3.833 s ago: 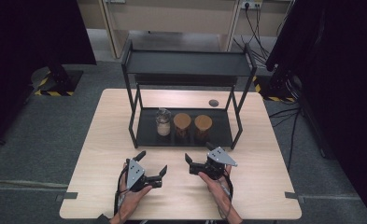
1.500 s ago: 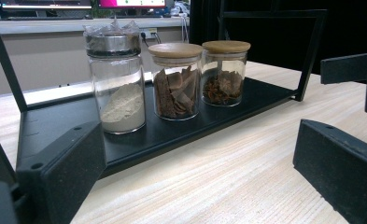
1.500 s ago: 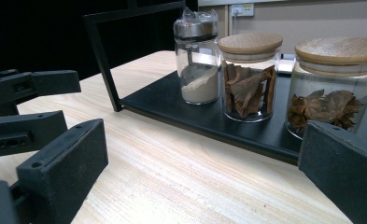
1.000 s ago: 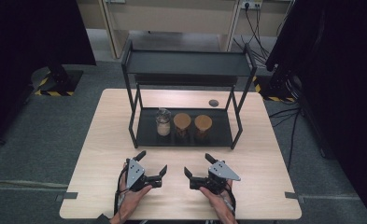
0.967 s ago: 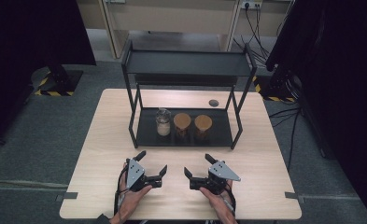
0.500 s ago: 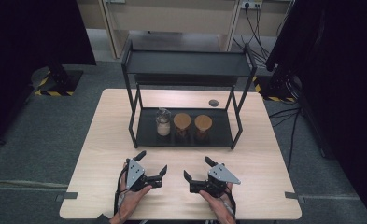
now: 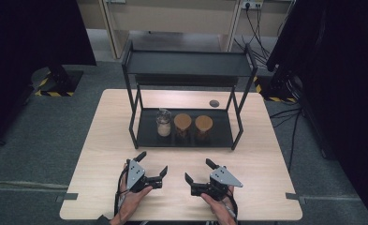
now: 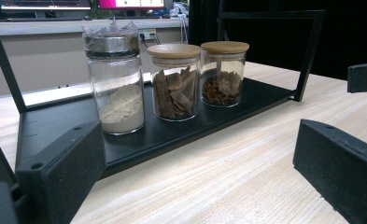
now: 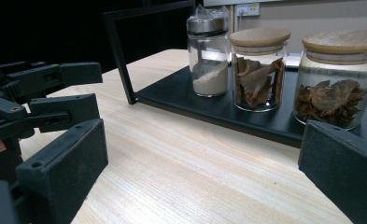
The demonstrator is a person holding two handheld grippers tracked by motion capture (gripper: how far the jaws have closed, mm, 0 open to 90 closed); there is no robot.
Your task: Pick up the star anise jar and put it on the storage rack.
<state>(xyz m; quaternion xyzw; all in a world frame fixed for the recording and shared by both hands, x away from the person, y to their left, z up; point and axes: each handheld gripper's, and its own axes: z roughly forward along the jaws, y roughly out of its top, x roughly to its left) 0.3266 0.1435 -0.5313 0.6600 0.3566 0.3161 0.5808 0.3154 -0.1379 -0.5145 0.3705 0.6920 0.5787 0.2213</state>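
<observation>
Resting on the table (image 7: 102,140), left gripper (image 7: 151,164) and right gripper (image 7: 196,171) jaws spread, facing three glass spice jars (image 7: 182,125).

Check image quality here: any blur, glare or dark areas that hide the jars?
High view: soft, dark at both sides, jars small on the rack. Left gripper view: jars sharp, own jaws blurred up close. Right gripper view: powder jar, bark jar and third jar clear, mild glass reflections.

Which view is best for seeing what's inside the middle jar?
The left gripper view: the middle jar faces the camera, and its brown bark-like pieces show clearly through the glass under the wooden lid. The right gripper view shows them nearly as well, at a slant. In the high view mostly the lid shows.
</observation>
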